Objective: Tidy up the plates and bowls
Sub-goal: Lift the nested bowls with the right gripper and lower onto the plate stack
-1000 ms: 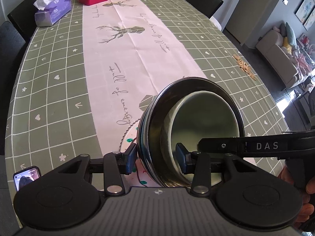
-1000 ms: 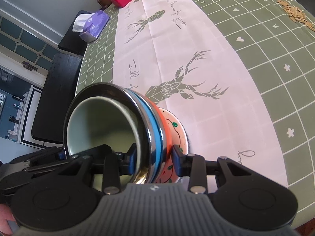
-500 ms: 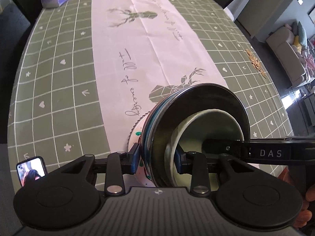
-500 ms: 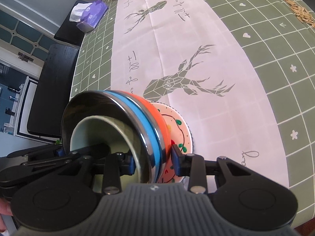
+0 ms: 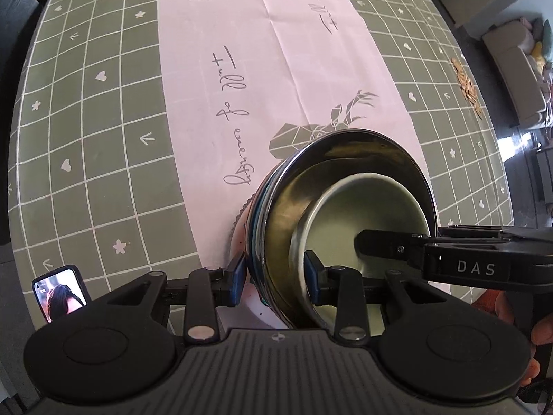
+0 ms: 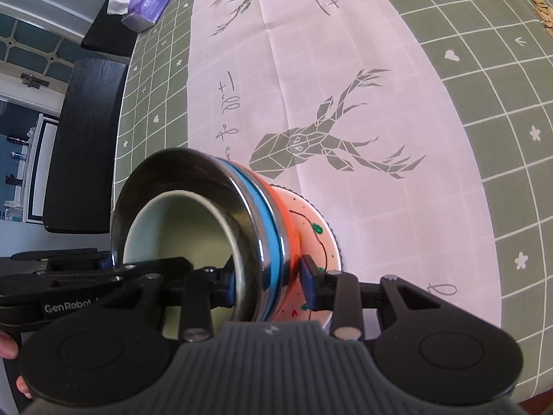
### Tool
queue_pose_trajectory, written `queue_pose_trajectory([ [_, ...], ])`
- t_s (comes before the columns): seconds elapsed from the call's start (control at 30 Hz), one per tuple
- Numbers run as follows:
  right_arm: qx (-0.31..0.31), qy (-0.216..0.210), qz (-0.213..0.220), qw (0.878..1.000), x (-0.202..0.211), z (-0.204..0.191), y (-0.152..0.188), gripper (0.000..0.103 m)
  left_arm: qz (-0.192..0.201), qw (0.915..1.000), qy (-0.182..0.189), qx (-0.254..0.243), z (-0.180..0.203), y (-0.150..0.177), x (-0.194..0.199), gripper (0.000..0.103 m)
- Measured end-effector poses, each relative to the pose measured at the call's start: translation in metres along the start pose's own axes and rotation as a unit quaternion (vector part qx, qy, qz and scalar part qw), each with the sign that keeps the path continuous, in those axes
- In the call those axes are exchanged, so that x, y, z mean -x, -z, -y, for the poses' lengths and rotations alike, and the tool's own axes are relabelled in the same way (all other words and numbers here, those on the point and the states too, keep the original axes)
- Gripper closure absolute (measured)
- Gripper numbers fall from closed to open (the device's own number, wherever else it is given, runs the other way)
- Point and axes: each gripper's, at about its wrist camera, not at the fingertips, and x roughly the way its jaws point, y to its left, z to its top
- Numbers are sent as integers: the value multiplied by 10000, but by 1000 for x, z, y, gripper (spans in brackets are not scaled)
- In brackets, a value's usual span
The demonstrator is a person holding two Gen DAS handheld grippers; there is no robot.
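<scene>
— Both cameras now look more steeply down than a second ago, and the far boxes have left the left view. Where is the stack?

— The nested stack (image 6: 262, 228) hangs over the near part of the pink runner (image 5: 276, 79). The left gripper (image 5: 274, 278) and the right gripper (image 6: 268, 278) each clamp one rim side.

— How to set it down well?

— Keep it level and lower both sides together. The runner is free far ahead; the table edge (image 6: 518, 373) is close on the near side.
</scene>
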Motion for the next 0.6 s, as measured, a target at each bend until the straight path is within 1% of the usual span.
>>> queue_pose_trajectory([
  [0.1,-93,-33,-134,9999,0,3,1,69,-193,9998,11,-8,1,-6,-2,64],
  [0.27,-174,-96,-270,9994,1,5,13,69,-550,9977,-167,-348,12,-7,-4,63],
  [0.4,-168,-49,-350,9992,3,5,24,68,-818,9953,-207,-471,17,-5,-8,63],
  [0.6,-137,-3,-333,9994,3,4,20,68,-728,9965,-114,-404,12,-6,-8,63],
])
